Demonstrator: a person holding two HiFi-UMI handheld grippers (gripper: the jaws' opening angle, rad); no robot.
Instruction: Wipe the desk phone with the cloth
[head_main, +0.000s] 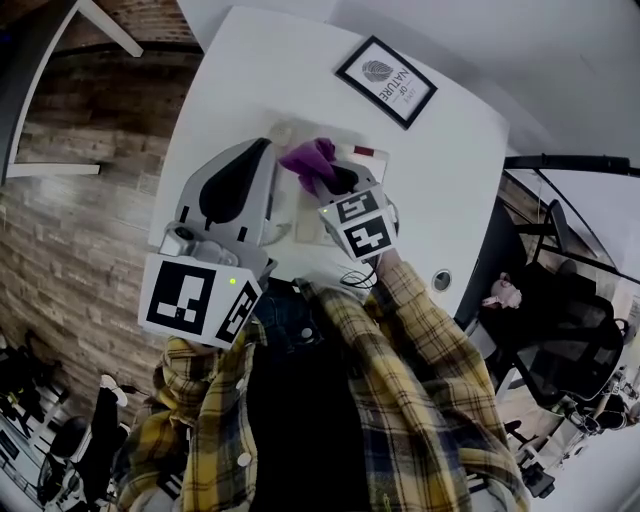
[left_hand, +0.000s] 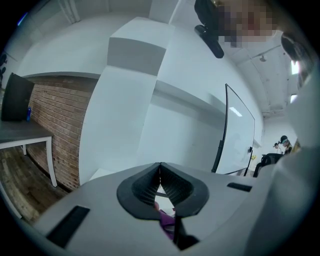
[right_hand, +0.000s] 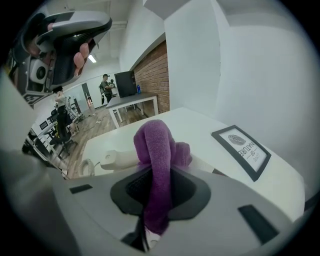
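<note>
A beige desk phone (head_main: 308, 222) sits on the white table (head_main: 230, 80), mostly covered by both grippers. My right gripper (head_main: 322, 178) is shut on a purple cloth (head_main: 308, 158), which bunches up over the phone's top end. In the right gripper view, the cloth (right_hand: 155, 140) stands up between the jaws of the right gripper (right_hand: 157, 172), with the cream handset (right_hand: 117, 157) and its coiled cord (right_hand: 86, 167) just beyond. My left gripper (head_main: 264, 146) hovers beside the cloth on the left. Seen from the left gripper view, the left gripper (left_hand: 160, 175) is shut and holds nothing.
A black-framed picture (head_main: 386, 81) lies flat at the table's far right; it also shows in the right gripper view as the picture (right_hand: 243, 151). A black office chair (head_main: 575, 340) stands off the table's right side. A brick wall runs along the left.
</note>
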